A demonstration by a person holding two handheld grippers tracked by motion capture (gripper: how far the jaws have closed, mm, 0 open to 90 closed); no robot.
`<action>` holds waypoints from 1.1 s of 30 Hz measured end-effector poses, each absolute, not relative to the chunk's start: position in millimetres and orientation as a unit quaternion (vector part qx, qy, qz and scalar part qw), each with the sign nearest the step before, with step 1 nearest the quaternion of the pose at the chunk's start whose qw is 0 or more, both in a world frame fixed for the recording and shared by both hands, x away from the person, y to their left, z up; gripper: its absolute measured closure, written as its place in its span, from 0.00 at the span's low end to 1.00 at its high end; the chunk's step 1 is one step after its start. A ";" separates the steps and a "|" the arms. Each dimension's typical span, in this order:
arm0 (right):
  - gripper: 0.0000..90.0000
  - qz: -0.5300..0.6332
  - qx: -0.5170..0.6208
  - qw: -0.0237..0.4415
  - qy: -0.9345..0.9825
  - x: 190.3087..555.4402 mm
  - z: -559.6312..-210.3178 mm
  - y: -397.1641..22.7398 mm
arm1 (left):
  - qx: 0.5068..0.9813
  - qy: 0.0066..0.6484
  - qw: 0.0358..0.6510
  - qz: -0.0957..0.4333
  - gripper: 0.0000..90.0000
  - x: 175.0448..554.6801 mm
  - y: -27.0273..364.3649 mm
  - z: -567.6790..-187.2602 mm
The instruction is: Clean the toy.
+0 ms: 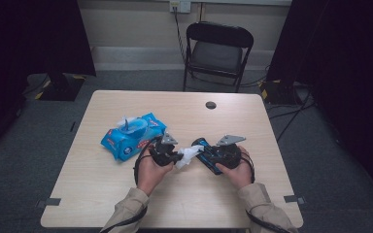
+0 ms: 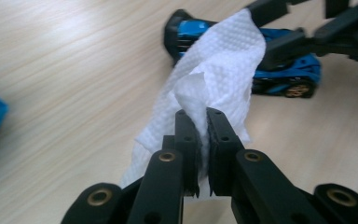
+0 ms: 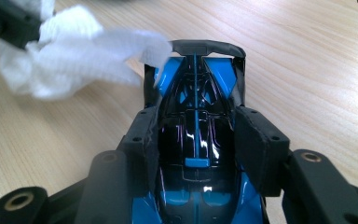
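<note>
A blue and black toy car (image 3: 195,140) sits between the pads of my right gripper (image 3: 196,135), which is shut on its body; the car (image 1: 208,154) lies low over the table in the high view. My left gripper (image 2: 203,120) is shut on a white wet wipe (image 2: 219,60), whose free end drapes onto the car's rear wing (image 3: 208,46). The same wipe (image 1: 188,155) hangs between the two grippers in the high view, with the left gripper (image 1: 174,156) just left of the car and the right gripper (image 1: 214,154) around it. The toy car (image 2: 279,70) lies beyond the wipe.
A blue pack of wet wipes (image 1: 132,136) lies on the wooden table (image 1: 102,194) to the left of my hands, a wipe sticking out of its top. A round cable hole (image 1: 211,105) sits near the far edge. A black folding chair (image 1: 217,53) stands behind the table.
</note>
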State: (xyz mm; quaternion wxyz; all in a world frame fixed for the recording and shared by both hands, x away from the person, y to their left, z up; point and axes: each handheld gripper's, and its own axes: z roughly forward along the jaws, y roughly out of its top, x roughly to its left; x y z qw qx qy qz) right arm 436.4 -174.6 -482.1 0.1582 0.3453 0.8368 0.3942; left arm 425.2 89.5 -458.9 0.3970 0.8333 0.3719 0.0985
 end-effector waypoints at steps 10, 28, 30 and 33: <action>0.57 0.396 0.345 0.158 0.836 436.6 -482.4 -174.8 | 0.832 0.399 0.369 0.113 0.94 443.9 86.6 -477.0; 0.57 0.398 0.344 0.158 0.836 436.6 -482.8 -175.0 | 0.854 0.368 0.359 0.085 0.93 444.6 43.5 -489.3; 0.57 0.398 0.344 0.159 0.836 436.6 -482.8 -175.0 | 0.854 0.366 0.362 0.080 0.93 442.8 40.4 -489.4; 0.57 0.398 0.344 0.158 0.836 436.6 -482.8 -175.2 | 0.858 0.357 0.360 0.075 0.94 440.5 36.0 -488.9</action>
